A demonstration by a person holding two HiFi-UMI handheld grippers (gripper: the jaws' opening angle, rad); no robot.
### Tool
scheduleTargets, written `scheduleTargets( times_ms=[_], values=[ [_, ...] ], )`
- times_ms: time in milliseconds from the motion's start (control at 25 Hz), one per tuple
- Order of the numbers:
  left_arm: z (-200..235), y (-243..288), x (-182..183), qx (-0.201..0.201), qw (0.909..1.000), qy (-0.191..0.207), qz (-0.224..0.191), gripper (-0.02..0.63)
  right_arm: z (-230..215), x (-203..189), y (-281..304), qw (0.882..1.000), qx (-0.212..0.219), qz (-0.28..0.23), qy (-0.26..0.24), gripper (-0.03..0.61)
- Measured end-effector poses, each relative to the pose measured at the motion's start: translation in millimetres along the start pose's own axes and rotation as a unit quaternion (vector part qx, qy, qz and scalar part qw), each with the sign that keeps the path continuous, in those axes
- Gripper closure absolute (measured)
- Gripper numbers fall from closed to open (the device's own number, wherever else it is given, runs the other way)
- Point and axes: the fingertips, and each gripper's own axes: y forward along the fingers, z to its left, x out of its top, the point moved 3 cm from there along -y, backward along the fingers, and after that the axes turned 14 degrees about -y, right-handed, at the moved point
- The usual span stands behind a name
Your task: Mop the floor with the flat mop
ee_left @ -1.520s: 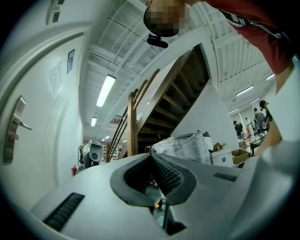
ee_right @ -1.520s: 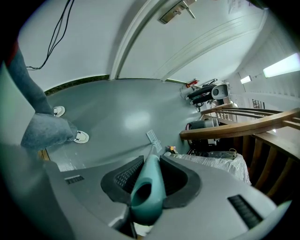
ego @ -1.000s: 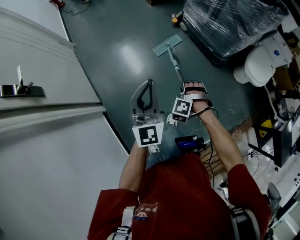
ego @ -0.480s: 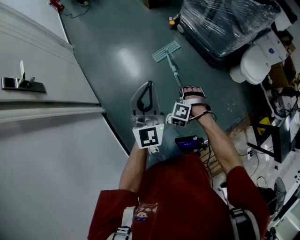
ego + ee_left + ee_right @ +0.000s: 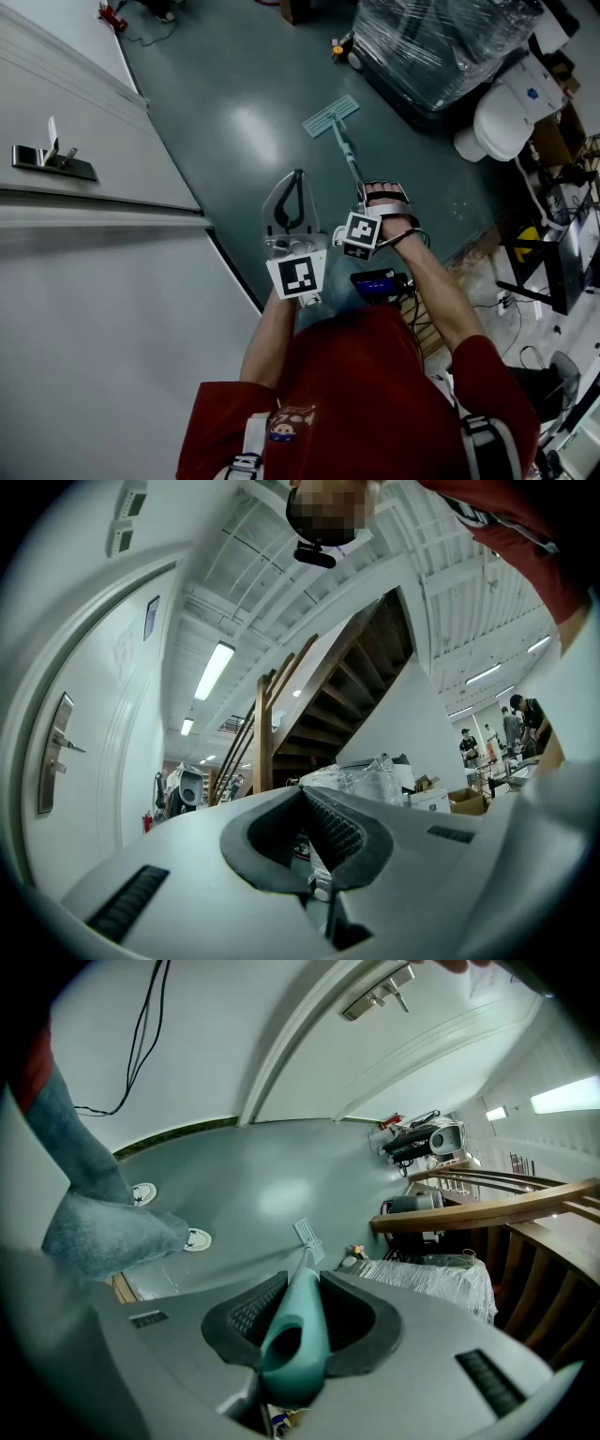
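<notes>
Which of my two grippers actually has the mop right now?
The right gripper: its jaws are clamped on the teal mop handle, with the mop head down on the floor. The left gripper is shut on nothing.

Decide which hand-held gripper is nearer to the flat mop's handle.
Right. The right hand-held gripper is shut on the mop handle; the left hand-held gripper is off to the person's left of it, shut on nothing.

Right gripper [image 5: 302, 1283] tight around teal mop handle [image 5: 292, 1335]; mop head [image 5: 307, 1235] flat on grey-green floor [image 5: 234, 1185] beyond
</notes>
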Motion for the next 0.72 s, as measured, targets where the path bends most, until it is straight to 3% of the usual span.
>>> scheduleTargets(
  times_ms=[720],
  values=[
    [2.7,-113.4,30.9,-0.017,0.9998,-0.005,-0.004,0.598,83.3,50.4,-90.4,1.0,0.019,-0.001,0.01,0.462]
  ],
)
